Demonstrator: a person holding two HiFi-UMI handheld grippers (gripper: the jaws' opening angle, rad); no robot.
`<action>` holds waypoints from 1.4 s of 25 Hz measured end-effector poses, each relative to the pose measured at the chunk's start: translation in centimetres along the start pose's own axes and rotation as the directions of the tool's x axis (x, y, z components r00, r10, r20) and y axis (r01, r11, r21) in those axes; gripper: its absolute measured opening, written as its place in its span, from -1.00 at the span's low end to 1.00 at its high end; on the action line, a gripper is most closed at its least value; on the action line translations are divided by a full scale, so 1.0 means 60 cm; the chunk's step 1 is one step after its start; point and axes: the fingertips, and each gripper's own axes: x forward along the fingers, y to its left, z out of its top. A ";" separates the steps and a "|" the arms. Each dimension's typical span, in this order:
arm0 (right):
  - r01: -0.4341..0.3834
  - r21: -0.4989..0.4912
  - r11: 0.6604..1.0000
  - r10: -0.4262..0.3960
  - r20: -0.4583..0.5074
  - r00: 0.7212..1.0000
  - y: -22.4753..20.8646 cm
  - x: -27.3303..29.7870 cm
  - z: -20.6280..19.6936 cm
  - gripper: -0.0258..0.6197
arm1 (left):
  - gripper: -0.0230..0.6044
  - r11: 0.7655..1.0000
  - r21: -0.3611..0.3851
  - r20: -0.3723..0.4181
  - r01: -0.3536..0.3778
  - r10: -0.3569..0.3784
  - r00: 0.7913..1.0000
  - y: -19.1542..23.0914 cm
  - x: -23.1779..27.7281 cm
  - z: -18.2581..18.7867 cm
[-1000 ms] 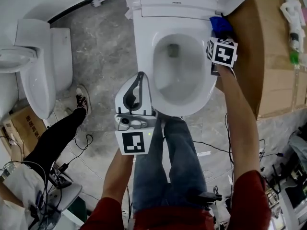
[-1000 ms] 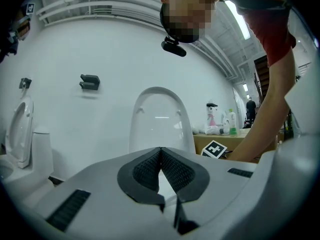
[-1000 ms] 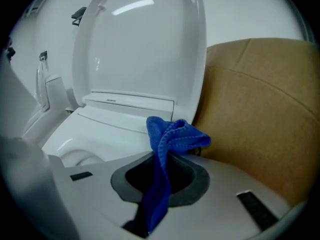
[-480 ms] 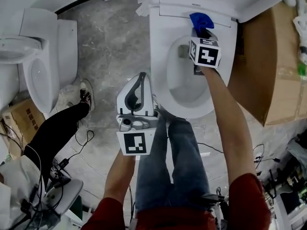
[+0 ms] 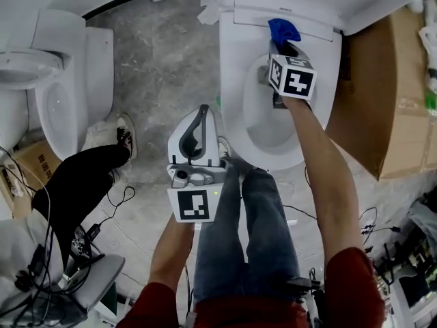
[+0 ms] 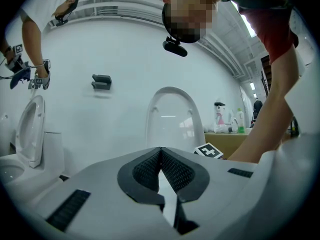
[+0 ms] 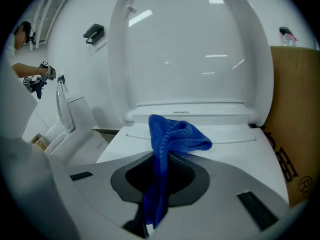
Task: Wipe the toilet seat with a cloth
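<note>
The white toilet seat rings the bowl at the top of the head view, with its lid raised behind. My right gripper is over the back of the seat, tilted down and shut on a blue cloth. In the right gripper view the cloth bunches out beyond the jaws above the seat's rear part. My left gripper is held level to the left of the bowl's front, shut and empty. In the left gripper view its pads meet at the tips.
A second toilet stands at the left. A large cardboard box sits against the toilet's right side. A seated person's leg in black and cables lie on the floor at the left. My own legs stand before the bowl.
My right gripper has carried the blue cloth leftward, from the seat's right side to the back of the seat. The left gripper has kept its place beside the bowl.
</note>
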 end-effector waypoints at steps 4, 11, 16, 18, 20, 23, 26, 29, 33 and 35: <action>0.012 0.005 1.000 -0.012 0.110 0.994 0.001 -0.032 0.025 -0.73 | -0.87 1.000 0.013 -0.011 0.022 -0.022 1.000 -0.011 0.003 0.015; -0.025 -0.018 1.000 0.029 0.243 0.970 0.030 -0.134 0.089 -0.73 | -0.87 1.000 0.004 0.016 0.012 -0.012 1.000 -0.019 0.010 0.072; -0.051 -0.007 0.999 0.051 0.319 0.946 0.055 -0.271 0.138 -0.73 | -0.87 1.000 -0.014 0.045 0.019 -0.018 0.999 -0.048 -0.002 0.159; -0.062 -0.023 0.998 0.066 0.356 0.932 0.068 -0.328 0.167 -0.73 | -0.87 1.000 -0.016 0.063 0.016 -0.015 0.998 -0.058 -0.003 0.200; -0.065 -0.049 0.997 0.079 0.406 0.910 0.080 -0.385 0.208 -0.73 | -0.87 1.000 -0.002 0.093 0.012 -0.012 0.996 -0.065 0.001 0.250; -0.056 -0.094 0.994 0.095 0.479 0.873 0.103 -0.488 0.271 -0.73 | -0.87 1.000 -0.016 0.110 0.008 -0.006 0.994 -0.073 0.000 0.328; -0.043 -0.144 0.989 0.114 0.531 0.840 0.126 -0.598 0.325 -0.73 | -0.87 0.999 -0.046 0.117 0.008 -0.003 0.993 -0.092 -0.015 0.407; -0.047 -0.202 0.978 0.155 0.560 0.814 0.144 -0.699 0.362 -0.73 | -0.87 0.999 -0.047 0.114 0.009 -0.003 0.994 -0.123 -0.037 0.476; -0.051 -0.272 0.961 0.208 0.589 0.781 0.162 -0.818 0.397 -0.73 | -0.87 0.999 -0.050 0.106 0.007 -0.001 0.994 -0.156 -0.063 0.544; -0.035 -0.297 0.954 0.216 0.603 0.768 0.173 -0.871 0.411 -0.73 | -0.87 0.998 -0.061 0.103 0.003 0.003 0.995 -0.161 -0.078 0.572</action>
